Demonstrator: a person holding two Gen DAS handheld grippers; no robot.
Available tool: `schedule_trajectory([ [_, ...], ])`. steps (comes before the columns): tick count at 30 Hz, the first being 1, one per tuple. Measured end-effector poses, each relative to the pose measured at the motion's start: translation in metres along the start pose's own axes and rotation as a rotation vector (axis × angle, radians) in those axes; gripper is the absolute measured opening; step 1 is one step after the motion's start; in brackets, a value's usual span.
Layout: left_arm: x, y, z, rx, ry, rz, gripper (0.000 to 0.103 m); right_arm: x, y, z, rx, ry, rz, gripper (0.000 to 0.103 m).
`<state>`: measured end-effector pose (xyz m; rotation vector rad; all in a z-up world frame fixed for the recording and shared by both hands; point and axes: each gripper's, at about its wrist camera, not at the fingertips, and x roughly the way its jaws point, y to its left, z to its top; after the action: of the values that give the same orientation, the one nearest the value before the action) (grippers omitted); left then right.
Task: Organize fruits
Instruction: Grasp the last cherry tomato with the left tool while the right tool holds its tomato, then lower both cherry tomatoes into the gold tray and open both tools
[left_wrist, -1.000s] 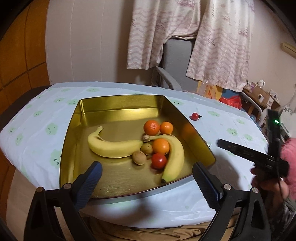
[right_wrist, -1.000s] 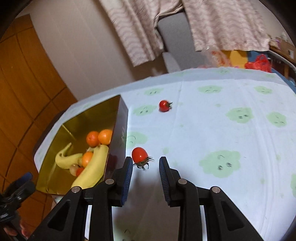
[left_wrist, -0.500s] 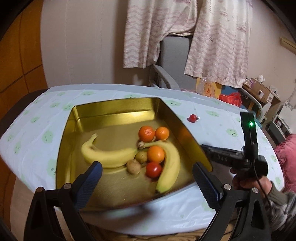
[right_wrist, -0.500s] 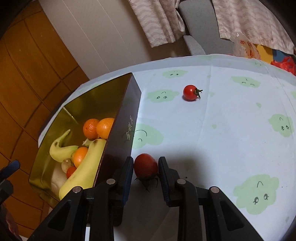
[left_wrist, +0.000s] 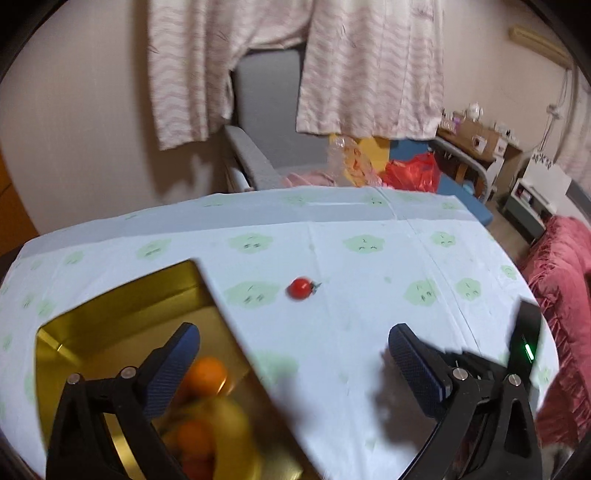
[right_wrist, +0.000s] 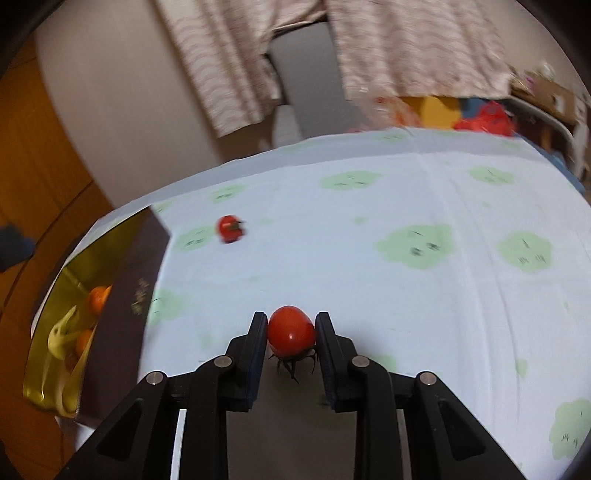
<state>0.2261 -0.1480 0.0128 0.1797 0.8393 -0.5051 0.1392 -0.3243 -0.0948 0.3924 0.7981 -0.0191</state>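
Observation:
My right gripper (right_wrist: 291, 328) is shut on a red tomato (right_wrist: 291, 330), its dark stem hanging below the fingers, just above the tablecloth. A second small tomato (right_wrist: 229, 228) (left_wrist: 301, 288) lies loose on the cloth further off, near the gold tin's (right_wrist: 79, 258) (left_wrist: 110, 314) far corner. The tin holds blurred oranges (left_wrist: 205, 374) and bananas (right_wrist: 61, 332). My left gripper (left_wrist: 291, 369) is open and empty, one finger over the tin, the other over the cloth. The right gripper's body with a green light (left_wrist: 524, 349) shows at the right of the left wrist view.
The table carries a pale cloth (right_wrist: 406, 288) printed with green patches. Behind it stand a grey chair (left_wrist: 273, 122) with hanging pink-striped clothes (left_wrist: 354, 55), plastic bags and shelves. A red blanket (left_wrist: 565, 288) lies off the table's right edge.
My right gripper has closed on the nearer tomato and holds it. My left gripper has swung right and forward, so the tin now sits low at the left of its view.

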Motion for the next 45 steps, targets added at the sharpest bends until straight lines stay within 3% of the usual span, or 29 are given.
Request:
schedule_trajectory([
  [8,0.103,-0.009,0.039,-0.061,0.167,0.041,0.098,-0.006,-0.01,-0.006,0.033,-0.023,0.037,0.027],
  [12,0.142,-0.003,0.043,-0.102,0.238,0.053,0.082,-0.002,-0.013,-0.008,0.066,-0.03,0.07,0.027],
  [14,0.154,-0.001,0.039,-0.109,0.257,0.057,0.079,-0.002,-0.015,-0.008,0.075,-0.031,0.08,0.027],
  [21,0.172,-0.003,0.032,-0.129,0.286,0.024,0.054,-0.002,-0.019,-0.01,0.104,-0.036,0.112,0.027],
  [22,0.171,-0.003,0.031,-0.132,0.274,0.027,0.053,-0.002,-0.019,-0.01,0.105,-0.036,0.114,0.027],
  [24,0.171,-0.002,0.03,-0.133,0.262,0.02,0.037,-0.002,-0.019,-0.01,0.111,-0.038,0.119,0.027],
  [34,0.148,-0.01,0.024,-0.15,0.228,-0.078,0.036,-0.001,-0.022,-0.011,0.117,-0.043,0.127,0.027],
  [45,0.041,0.019,0.006,-0.239,0.066,-0.198,0.036,-0.012,-0.02,-0.015,0.121,-0.061,0.129,0.027],
])
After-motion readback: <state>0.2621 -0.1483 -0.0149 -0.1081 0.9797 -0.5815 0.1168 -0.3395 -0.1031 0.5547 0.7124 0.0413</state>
